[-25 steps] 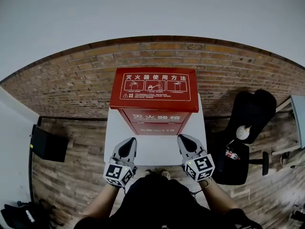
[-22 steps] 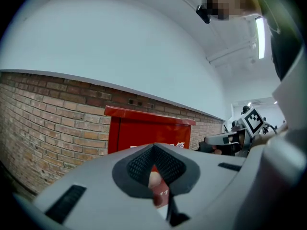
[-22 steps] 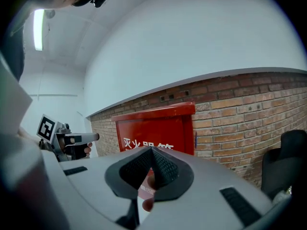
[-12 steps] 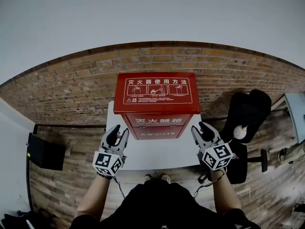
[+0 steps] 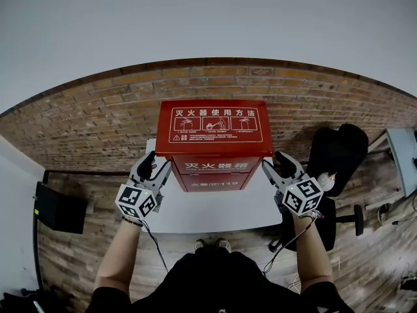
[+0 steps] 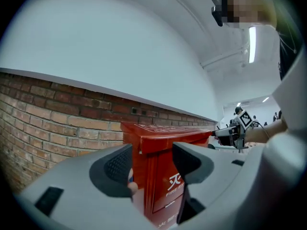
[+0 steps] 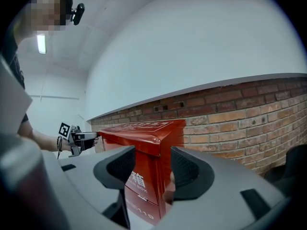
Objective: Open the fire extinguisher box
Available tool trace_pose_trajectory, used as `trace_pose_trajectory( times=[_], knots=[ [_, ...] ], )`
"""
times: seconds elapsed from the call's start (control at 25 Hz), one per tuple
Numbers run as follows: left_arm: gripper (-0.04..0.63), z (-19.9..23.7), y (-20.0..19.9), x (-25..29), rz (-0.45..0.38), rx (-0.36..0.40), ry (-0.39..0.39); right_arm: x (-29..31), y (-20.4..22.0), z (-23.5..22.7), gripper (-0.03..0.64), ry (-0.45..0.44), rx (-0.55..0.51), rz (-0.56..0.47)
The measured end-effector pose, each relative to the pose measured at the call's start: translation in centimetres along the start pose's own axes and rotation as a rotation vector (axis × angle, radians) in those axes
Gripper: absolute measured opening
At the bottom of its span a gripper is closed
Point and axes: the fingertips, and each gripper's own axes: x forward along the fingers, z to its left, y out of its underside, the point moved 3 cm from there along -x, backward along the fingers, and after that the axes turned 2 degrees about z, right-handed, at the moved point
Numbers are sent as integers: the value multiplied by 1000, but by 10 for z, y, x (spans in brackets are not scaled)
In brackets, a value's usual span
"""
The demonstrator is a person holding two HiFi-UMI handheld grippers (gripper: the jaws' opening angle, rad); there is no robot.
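Observation:
The red fire extinguisher box (image 5: 215, 126) stands on a white table (image 5: 215, 207) against the brick wall, its lid down. My left gripper (image 5: 155, 167) is level at the box's front left corner, and my right gripper (image 5: 273, 162) at its front right corner. Both sets of jaws have just been opening and stand open. In the left gripper view the box's corner (image 6: 163, 138) shows between the left gripper's (image 6: 151, 159) jaws, clear of the pads. The right gripper view shows the box (image 7: 144, 135) the same way between the right gripper's (image 7: 151, 164) jaws. Nothing is held.
A brick wall (image 5: 85, 116) runs behind the table. A black office chair (image 5: 339, 155) stands to the right on the wood floor, and a black flat object (image 5: 58, 207) lies at the left. My feet show under the table's near edge.
Both grippers have risen and moved forward and apart, from above the table's front to the box's two front corners. Both sets of jaws went from shut to open.

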Motion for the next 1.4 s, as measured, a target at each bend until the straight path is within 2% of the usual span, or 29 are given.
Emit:
trace_pose_trajectory(
  times=[0.32, 0.56, 0.96, 1.2, 1.32, 1.4],
  knots=[
    [299, 1, -6, 13, -15, 34, 17, 12, -8, -1, 218, -13, -40, -7],
    [298, -4, -15, 10, -18, 67, 1, 10, -14, 2, 216, -2, -81, 4],
    [298, 2, -92, 17, -90, 188, 17, 11, -99, 4, 217, -26, -205, -77],
    [296, 19, -128, 49, -95, 289, 7, 38, -141, -19, 216, 40, -301, -96],
    [293, 27, -143, 63, -125, 284, -11, 49, -156, -29, 212, 65, -285, -132],
    [273, 35, -153, 71, -139, 276, -38, 56, -168, -37, 181, 106, -274, -149]
  ],
)
